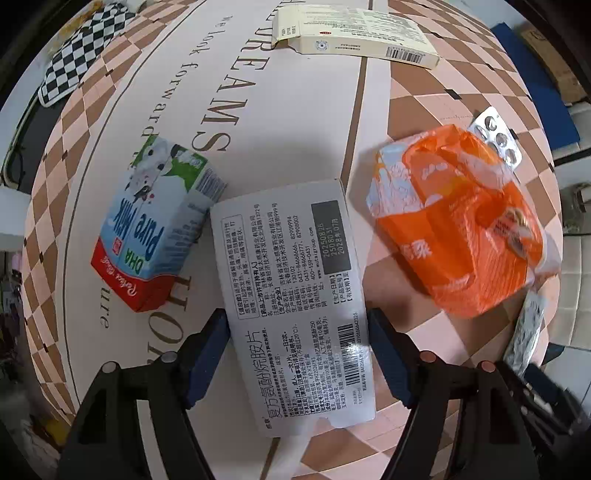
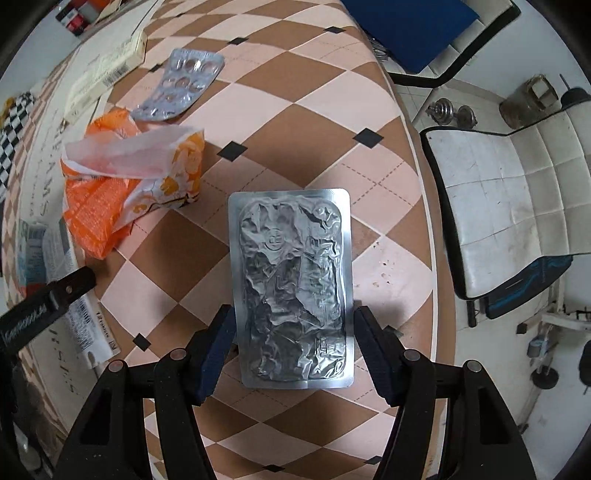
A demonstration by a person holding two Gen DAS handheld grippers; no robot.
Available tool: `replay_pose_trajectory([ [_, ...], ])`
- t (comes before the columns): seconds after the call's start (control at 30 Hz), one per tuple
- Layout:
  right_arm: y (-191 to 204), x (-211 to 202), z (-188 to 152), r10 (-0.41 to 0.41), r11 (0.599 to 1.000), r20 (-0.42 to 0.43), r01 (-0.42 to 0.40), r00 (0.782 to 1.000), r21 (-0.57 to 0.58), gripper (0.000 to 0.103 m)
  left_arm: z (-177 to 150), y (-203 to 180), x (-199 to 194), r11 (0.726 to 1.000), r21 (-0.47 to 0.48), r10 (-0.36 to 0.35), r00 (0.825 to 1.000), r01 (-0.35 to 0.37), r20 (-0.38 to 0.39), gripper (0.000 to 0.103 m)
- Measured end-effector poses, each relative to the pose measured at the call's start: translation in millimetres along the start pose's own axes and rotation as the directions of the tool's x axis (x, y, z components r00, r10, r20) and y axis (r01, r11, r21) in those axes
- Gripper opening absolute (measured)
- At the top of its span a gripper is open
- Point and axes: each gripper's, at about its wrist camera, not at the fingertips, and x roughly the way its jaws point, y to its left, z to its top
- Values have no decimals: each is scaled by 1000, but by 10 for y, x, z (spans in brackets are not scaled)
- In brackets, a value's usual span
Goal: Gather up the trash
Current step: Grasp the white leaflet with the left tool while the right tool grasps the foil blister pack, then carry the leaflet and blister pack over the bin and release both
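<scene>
In the left wrist view my left gripper (image 1: 297,354) is shut on a flat white medicine box (image 1: 291,295) with black print, its fingers touching both long edges. A blue and red milk carton (image 1: 155,229) lies to its left, an orange plastic wrapper (image 1: 461,221) to its right. In the right wrist view my right gripper (image 2: 293,350) is shut on a crumpled silver foil blister sheet (image 2: 291,288), fingers at both its sides. The orange wrapper (image 2: 125,184) lies to the left there, with a used pill blister pack (image 2: 181,85) behind it.
The table has a checkered cloth (image 2: 295,122) with a cream printed band. A cream carton (image 1: 354,33) lies at the far edge. A checkered black and white cloth (image 1: 81,48) is at the far left. A white chair (image 2: 498,199) and dumbbells (image 2: 450,110) stand beyond the table's right edge.
</scene>
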Motion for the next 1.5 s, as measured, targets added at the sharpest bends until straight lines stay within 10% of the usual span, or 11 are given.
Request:
replay_pose_trajectory([
  [0.47,-116,-97,-155,37,999,82,-38,996,10,67,-676,55,-720,991,130,25,990,-43,137,73],
  [0.87,139,-704,-949,121,992,222,-123,968,-4,67,-1052,261,-1407,976,216,-39,958,-24,283,73],
  [1.23,697,-1305,-2671,167,984,351,-180,921,4,67,-2230,1243,-1726,953,303,-126,932,18,340,73],
  [1.5,788,-840,-4207,226,959,257,-260,940,108,67,-3309,1950,-1146,927,350,-186,976,137,110,73],
])
